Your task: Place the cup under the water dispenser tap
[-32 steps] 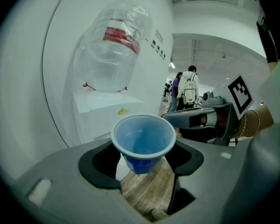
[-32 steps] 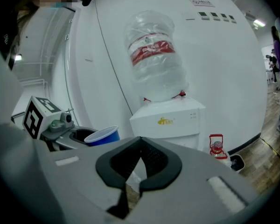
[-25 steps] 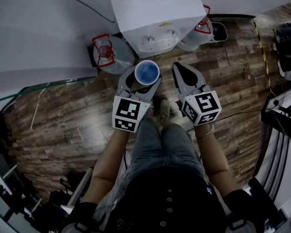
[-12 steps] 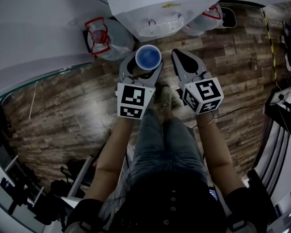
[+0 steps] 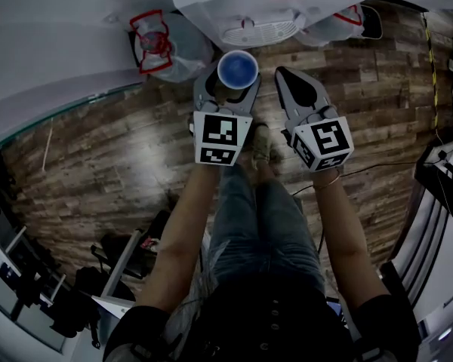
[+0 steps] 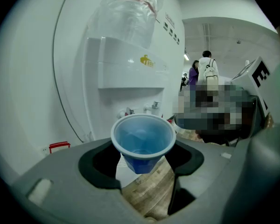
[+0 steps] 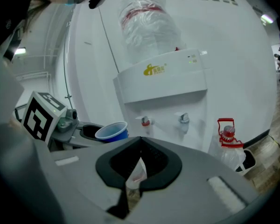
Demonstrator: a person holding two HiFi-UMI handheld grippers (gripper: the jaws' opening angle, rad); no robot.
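Observation:
A blue plastic cup (image 5: pixel 237 69) stands upright between the jaws of my left gripper (image 5: pixel 232 80), which is shut on it just below the rim. In the left gripper view the cup (image 6: pixel 143 141) looks empty, and the white water dispenser (image 6: pixel 126 64) with its taps (image 6: pixel 155 107) rises right behind it. My right gripper (image 5: pixel 288 80) hangs beside the cup to its right, shut with nothing in it. Its view shows the red tap (image 7: pixel 145 122), a second tap (image 7: pixel 183 119) and the cup (image 7: pixel 113 132) to the left of them. From the head view the dispenser (image 5: pixel 264 6) lies just ahead of the cup.
Clear water jugs with red handles lie on the wooden floor on the left (image 5: pixel 152 36) and right (image 5: pixel 340 21) of the dispenser. A white curved wall (image 5: pixel 53 44) runs along the left. My feet (image 5: pixel 263 145) stand just behind the grippers. People (image 6: pixel 206 69) stand far off.
Both grippers have moved forward toward the dispenser and sunk, the cup staying in the left one. The cup now sits close to the dispenser's front.

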